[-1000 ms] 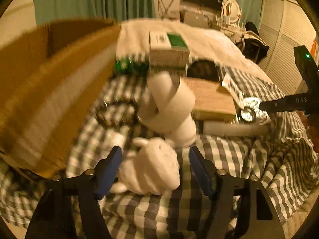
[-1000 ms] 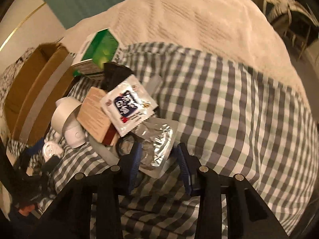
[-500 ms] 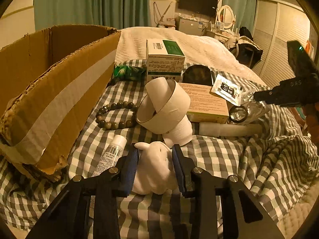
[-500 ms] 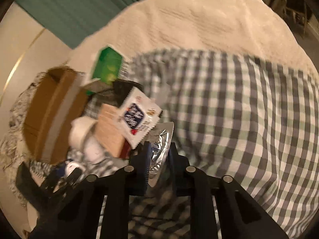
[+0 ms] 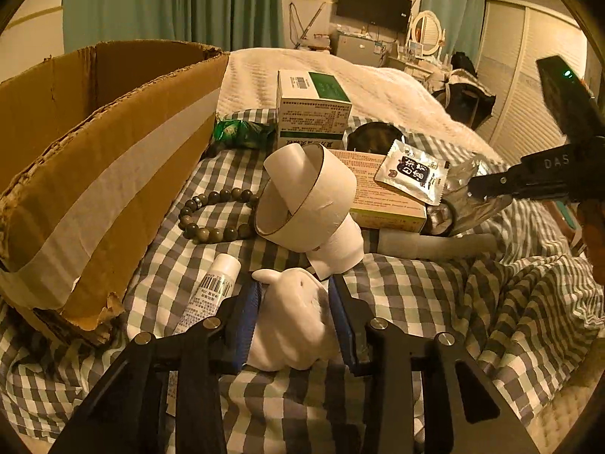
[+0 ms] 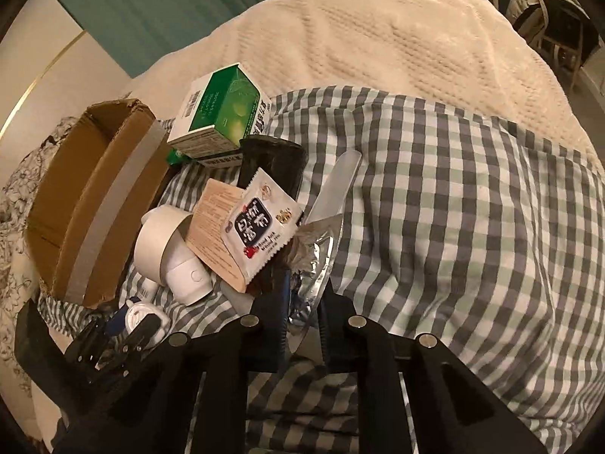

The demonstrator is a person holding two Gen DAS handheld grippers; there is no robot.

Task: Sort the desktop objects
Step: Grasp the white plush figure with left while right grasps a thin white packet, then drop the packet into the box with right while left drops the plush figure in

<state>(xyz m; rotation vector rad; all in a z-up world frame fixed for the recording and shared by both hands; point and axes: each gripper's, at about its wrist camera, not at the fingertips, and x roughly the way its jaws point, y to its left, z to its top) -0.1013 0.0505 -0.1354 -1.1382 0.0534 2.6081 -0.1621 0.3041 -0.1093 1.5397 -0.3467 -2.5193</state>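
Two grips are in hand; my left gripper [image 5: 295, 304] has just closed its blue pads on the smooth white rabbit figurine [image 5: 293, 317] lying on the checked bedsheet [image 5: 435, 302]; my right gripper [image 6: 302, 302] has just pinched the crinkled silver foil pouch [image 6: 317, 253] beside the pile; I judge both lifts come next, toward the taped cardboard box [image 5: 98, 174] at left.

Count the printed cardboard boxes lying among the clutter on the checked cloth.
2: the green-and-white box at the back beside the big carton, and the flat tan box under the snack sachet. Others may be hidden beneath the pile.
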